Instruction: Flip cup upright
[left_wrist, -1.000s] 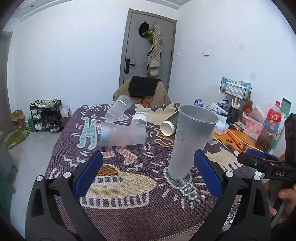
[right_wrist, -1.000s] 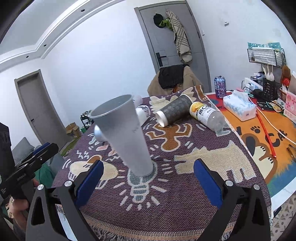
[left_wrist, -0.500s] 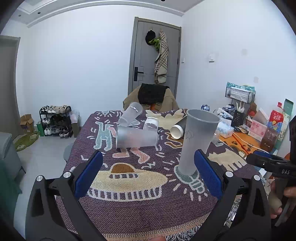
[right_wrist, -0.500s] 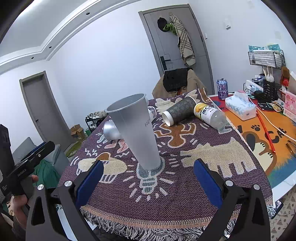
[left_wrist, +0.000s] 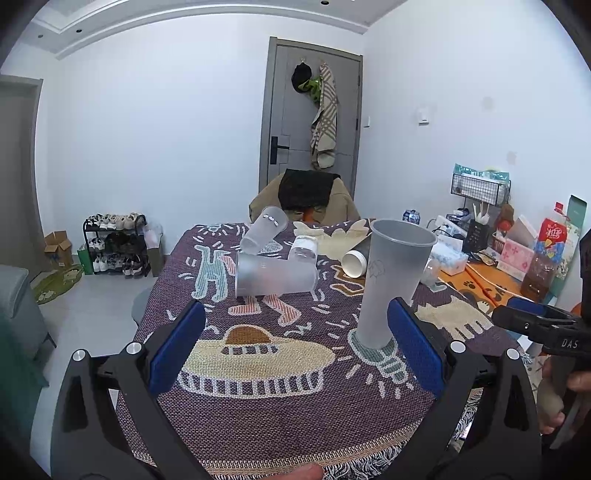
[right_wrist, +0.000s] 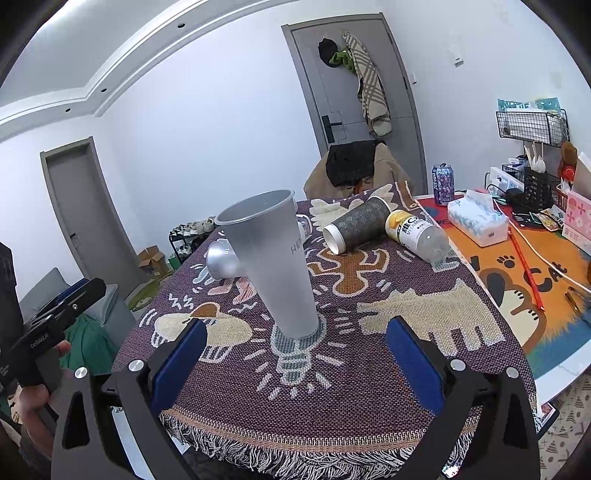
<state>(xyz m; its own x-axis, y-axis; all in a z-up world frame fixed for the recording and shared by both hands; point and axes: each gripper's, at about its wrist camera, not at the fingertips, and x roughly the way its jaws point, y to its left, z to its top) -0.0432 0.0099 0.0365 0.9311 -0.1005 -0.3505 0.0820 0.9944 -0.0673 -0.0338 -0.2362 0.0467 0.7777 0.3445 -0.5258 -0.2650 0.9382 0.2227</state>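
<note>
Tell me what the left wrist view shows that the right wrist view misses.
Only the left wrist view shows the frosted cup tilted near the table's far end and the red-labelled bottle. Only the right wrist view shows the grey door and the yellow-labelled bottle. Both show the upright grey cup standing free on the patterned cloth.

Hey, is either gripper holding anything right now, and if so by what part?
Nothing is held. Both the left gripper and right gripper are open; the grey cup stands free.
</note>
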